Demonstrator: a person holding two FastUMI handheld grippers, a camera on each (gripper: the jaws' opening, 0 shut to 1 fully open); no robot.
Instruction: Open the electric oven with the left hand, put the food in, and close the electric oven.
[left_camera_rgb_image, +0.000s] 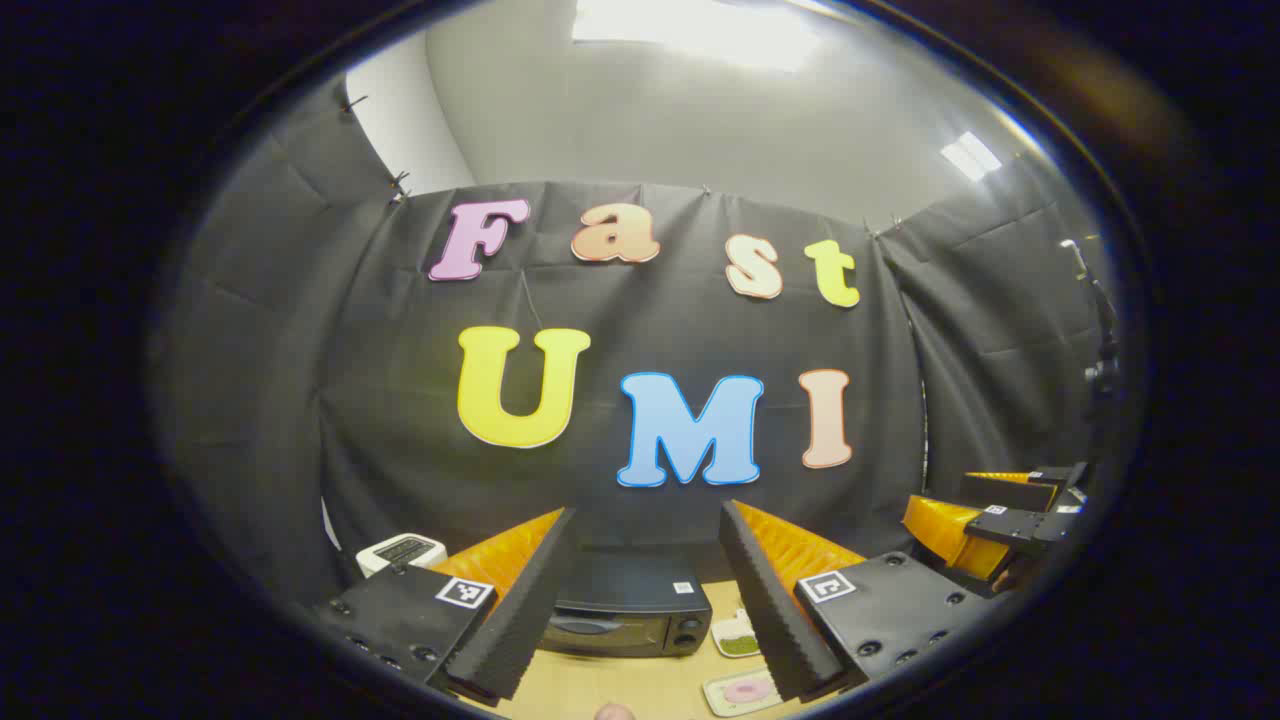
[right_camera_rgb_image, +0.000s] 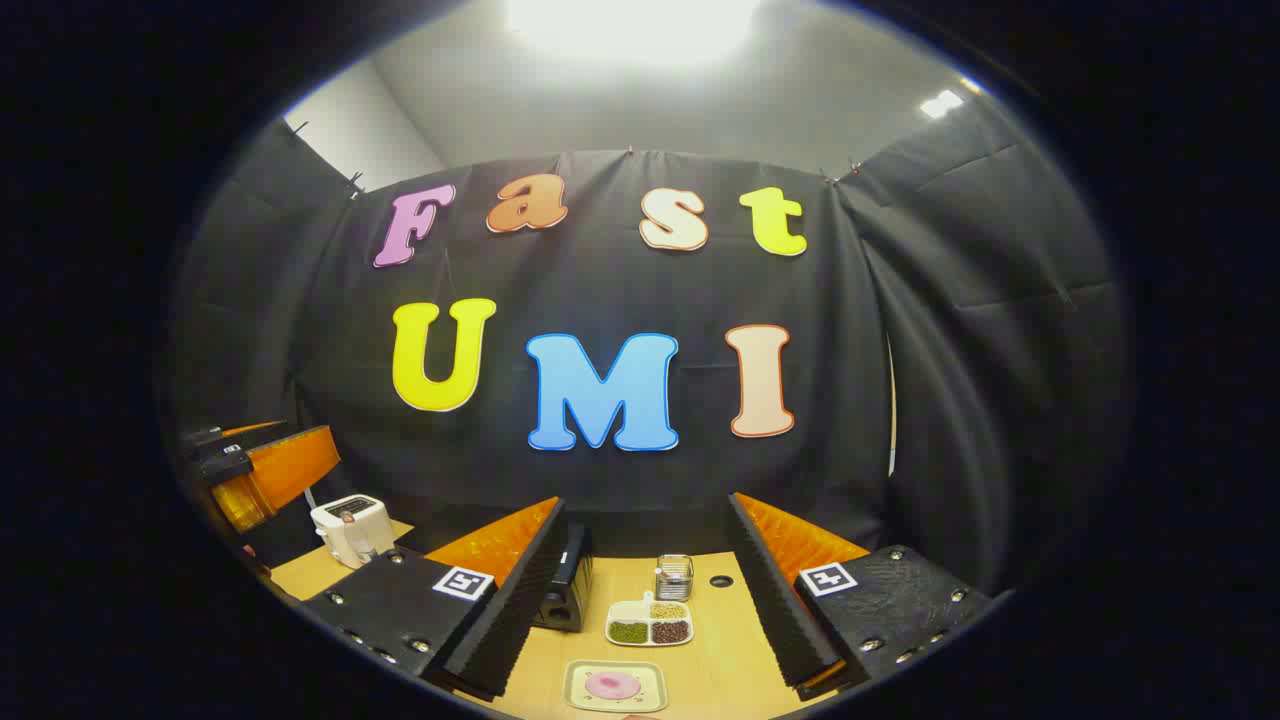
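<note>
Wooden surface (right_camera_rgb_image: 720, 640), left to right in the right gripper view: white toaster (right_camera_rgb_image: 350, 530), electric oven (right_camera_rgb_image: 568, 590) partly behind a finger, divided dish of beans (right_camera_rgb_image: 650, 622), pink food on its tray (right_camera_rgb_image: 613, 685) in front. Left gripper view: oven door shut, between the fingers of the left tongs (left_camera_rgb_image: 640, 600). Left tongs released and empty, right tongs (right_camera_rgb_image: 645, 600) too. Suggest lowering the left tongs squarely onto the door handle (left_camera_rgb_image: 590, 625), clamping, then swinging it down.

Right gripper (right_camera_rgb_image: 645, 600) fingers spread wide above wooden table (right_camera_rgb_image: 720, 660); pink food on tray (right_camera_rgb_image: 614, 686) near, sectioned dish (right_camera_rgb_image: 649, 623) behind, oven (right_camera_rgb_image: 568, 590) left.
</note>
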